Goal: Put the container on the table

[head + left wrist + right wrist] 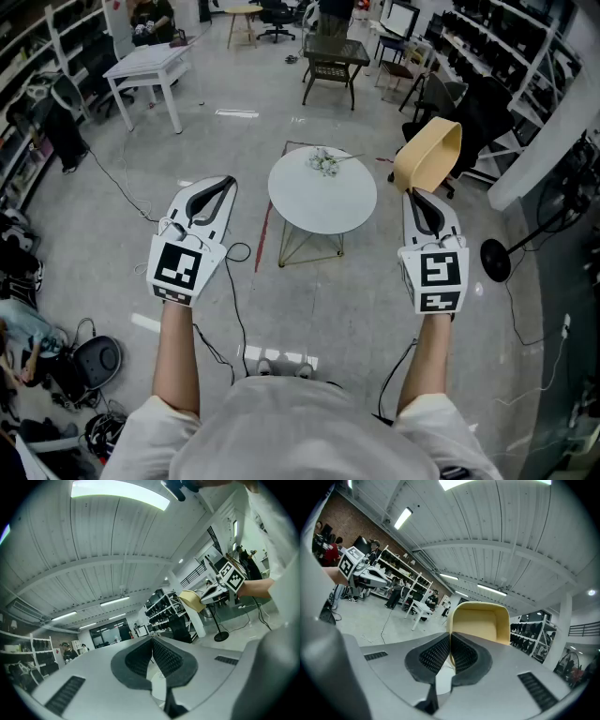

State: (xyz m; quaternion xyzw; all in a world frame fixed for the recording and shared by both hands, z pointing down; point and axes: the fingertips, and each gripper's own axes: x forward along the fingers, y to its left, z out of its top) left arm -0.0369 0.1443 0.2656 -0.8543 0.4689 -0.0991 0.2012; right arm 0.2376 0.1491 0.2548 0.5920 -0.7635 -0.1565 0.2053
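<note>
Clenched fingers [436, 656] fill the bottom of the right gripper view. The right gripper [450, 638] has them pressed on the thin wall of a pale yellow container [480, 620], whose open, rounded-corner hollow faces the camera just past the fingertips. In the left gripper view the left gripper [152, 641] has its ribbed fingers [169, 659] closed against each other with nothing between them.

From the head view both grippers are held out in front of the person on bare forearms, the left gripper [223, 186] on one side and the right gripper [418, 195] on the other, well apart. The container [429, 155] stands tilted above the right gripper's tips, in the air. It sits just off the right edge of a round white bench [328, 206] and does not rest on it.

The bench stands between the two grippers and a little farther out, on thin wire legs. A small pale sprig [325, 161] lies near its far edge. Under it runs the grey floor [281, 309], with a black cable [236, 309] trailing across it near the left gripper. Farther off stands a white table [150, 64] at the upper left, and dark shelving [506, 47] lines the right side of the room.
</note>
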